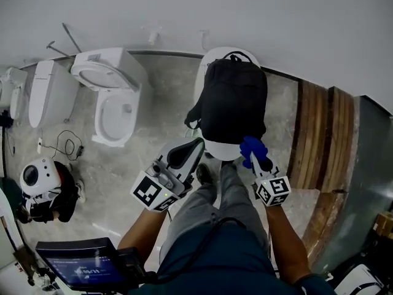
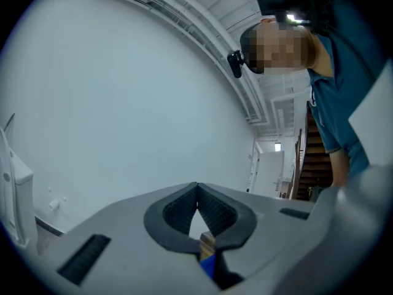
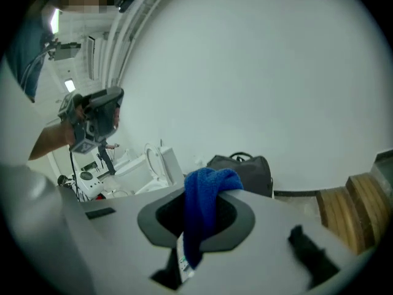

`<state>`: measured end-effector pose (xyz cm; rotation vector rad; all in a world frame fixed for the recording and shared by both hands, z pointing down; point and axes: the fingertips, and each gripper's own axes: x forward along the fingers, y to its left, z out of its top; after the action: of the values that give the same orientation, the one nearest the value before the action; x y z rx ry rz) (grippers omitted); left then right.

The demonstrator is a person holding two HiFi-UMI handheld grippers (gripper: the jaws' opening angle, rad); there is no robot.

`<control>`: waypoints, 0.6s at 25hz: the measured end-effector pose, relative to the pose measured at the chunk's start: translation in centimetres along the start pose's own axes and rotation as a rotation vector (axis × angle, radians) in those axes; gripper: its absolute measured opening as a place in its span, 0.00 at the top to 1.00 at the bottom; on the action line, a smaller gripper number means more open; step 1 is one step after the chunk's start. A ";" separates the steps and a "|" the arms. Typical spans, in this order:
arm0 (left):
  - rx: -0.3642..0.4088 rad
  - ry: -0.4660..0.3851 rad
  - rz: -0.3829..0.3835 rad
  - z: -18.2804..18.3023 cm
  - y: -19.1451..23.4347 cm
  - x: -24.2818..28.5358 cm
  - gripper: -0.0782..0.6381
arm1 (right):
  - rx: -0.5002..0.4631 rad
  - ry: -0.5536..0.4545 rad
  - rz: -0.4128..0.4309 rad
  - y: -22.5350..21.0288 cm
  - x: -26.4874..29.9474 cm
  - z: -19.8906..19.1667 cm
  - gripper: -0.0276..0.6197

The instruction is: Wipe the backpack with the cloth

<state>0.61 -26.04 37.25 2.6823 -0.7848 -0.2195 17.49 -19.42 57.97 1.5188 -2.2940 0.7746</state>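
A black backpack [image 1: 233, 100] stands upright on a white toilet [image 1: 222, 147] against the wall; in the right gripper view the backpack [image 3: 249, 169] shows just beyond the jaws. My right gripper [image 1: 252, 151] is shut on a blue cloth [image 1: 254, 147], held close to the backpack's lower right corner. The cloth [image 3: 204, 209] hangs bunched between the right gripper's [image 3: 202, 196] jaws. My left gripper [image 1: 195, 146] is raised at the backpack's lower left, tilted up toward the wall. The left gripper [image 2: 197, 192] has its jaws meeting at the tips with nothing between them.
Two more white toilets [image 1: 116, 91] [image 1: 48, 92] stand to the left on the marble floor. A white round device [image 1: 38, 177] with cables lies at the lower left, and a screen [image 1: 80, 264] is below it. Wooden steps [image 1: 322, 137] rise on the right. The person's legs [image 1: 212, 208] are under me.
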 end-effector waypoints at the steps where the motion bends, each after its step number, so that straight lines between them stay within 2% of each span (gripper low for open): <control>1: 0.010 -0.005 -0.007 0.5 -0.7 -0.3 0.89 | -0.017 -0.045 0.001 0.7 -1.2 2.0 0.91; 6: 0.044 -0.025 -0.038 3.3 -5.0 -0.9 0.89 | -0.098 -0.267 -0.019 2.4 -8.8 12.0 0.91; 9: 0.085 -0.028 -0.041 4.8 -7.0 -2.5 0.89 | -0.153 -0.377 -0.015 4.9 -13.1 16.9 0.91; 15: 0.126 -0.065 -0.034 7.7 -11.2 -6.2 0.89 | -0.213 -0.492 -0.024 9.6 -21.2 21.6 0.91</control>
<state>-0.89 -15.93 26.36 2.8213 -0.7971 -0.2752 18.61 -12.82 26.97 1.7794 -2.5816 0.1422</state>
